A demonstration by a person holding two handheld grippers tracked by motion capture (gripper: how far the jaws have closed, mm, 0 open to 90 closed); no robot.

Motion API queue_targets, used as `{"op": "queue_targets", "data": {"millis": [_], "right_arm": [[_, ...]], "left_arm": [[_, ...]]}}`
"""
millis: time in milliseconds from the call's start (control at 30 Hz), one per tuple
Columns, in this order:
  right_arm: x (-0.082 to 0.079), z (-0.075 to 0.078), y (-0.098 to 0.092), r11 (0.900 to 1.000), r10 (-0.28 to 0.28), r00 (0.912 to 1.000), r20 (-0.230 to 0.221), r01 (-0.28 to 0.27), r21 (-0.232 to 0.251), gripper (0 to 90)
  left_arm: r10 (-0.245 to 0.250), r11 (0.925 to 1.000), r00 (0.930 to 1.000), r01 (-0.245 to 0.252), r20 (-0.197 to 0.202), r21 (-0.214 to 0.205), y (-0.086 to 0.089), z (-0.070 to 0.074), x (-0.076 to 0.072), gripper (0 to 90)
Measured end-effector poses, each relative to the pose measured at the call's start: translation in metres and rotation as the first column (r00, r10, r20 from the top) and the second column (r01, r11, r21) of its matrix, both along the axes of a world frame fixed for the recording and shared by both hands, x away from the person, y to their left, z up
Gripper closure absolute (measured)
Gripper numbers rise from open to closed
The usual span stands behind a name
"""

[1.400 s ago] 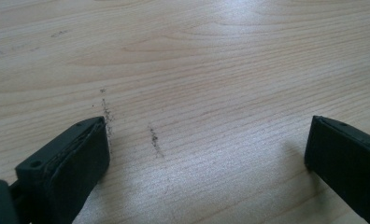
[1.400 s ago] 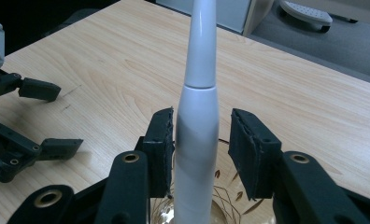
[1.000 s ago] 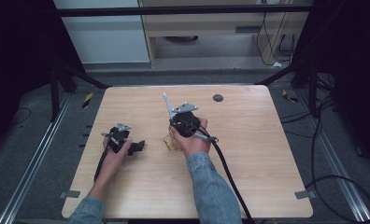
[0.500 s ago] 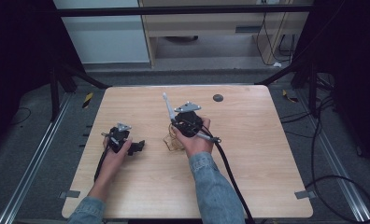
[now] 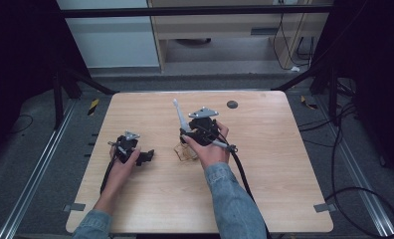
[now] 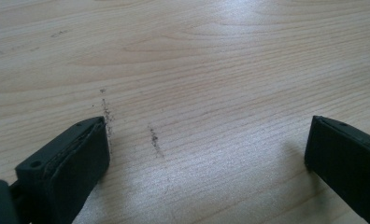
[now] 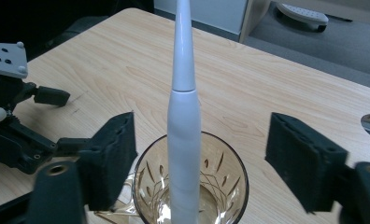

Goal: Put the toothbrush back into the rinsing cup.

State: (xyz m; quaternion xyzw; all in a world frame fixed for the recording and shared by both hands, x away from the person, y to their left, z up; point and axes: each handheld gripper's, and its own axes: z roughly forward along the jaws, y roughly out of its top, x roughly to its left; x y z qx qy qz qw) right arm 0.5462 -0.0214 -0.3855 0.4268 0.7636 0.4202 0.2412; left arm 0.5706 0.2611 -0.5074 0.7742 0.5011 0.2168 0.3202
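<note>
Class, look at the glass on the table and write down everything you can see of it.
The glass is a clear tumbler with an amber tint and cut leaf-like patterns on its wall. It stands upright and open-mouthed on the wooden table, just below the right gripper, whose open jaws stand either side of it without touching. A white electric toothbrush stands inside it, leaning on the rim, head pointing up. Whether it holds any liquid cannot be told. In the high view it sits beside the person's right hand.

Pale wood-grain table with dark scuff streaks, white toothbrush handle, amber cut-pattern glass, black claws, denim-blue sleeve
</note>
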Motion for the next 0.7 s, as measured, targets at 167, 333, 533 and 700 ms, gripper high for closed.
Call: {"op": "queue_targets", "data": {"millis": [167,333,533,700], "right_arm": [[-0.001,0.003,-0.003,0.9999,-0.001,0.9998,0.018,0.001,-0.011,13.2],[-0.002,0.007,-0.008,0.9989,0.035,0.9985,0.042,-0.033,-0.033,7.5],[-0.005,0.013,-0.016,0.9982,0.028,0.9982,0.053,-0.025,-0.055,6.4],[-0.008,0.016,-0.025,0.9968,0.022,0.9988,0.044,-0.018,-0.078,6.4]], "left_arm": [[-0.001,1.0,1.0,0.001,0.0,0.0,0.0,0.0,0.0,0.0],[-0.001,1.0,1.0,0.001,0.0,0.001,0.0,0.0,0.0,0.0],[0.0,1.0,1.0,0.0,0.001,0.001,0.0,0.0,0.0,0.0],[0.0,1.0,1.0,0.0,0.001,0.001,0.0,0.0,0.0,0.0]]}}
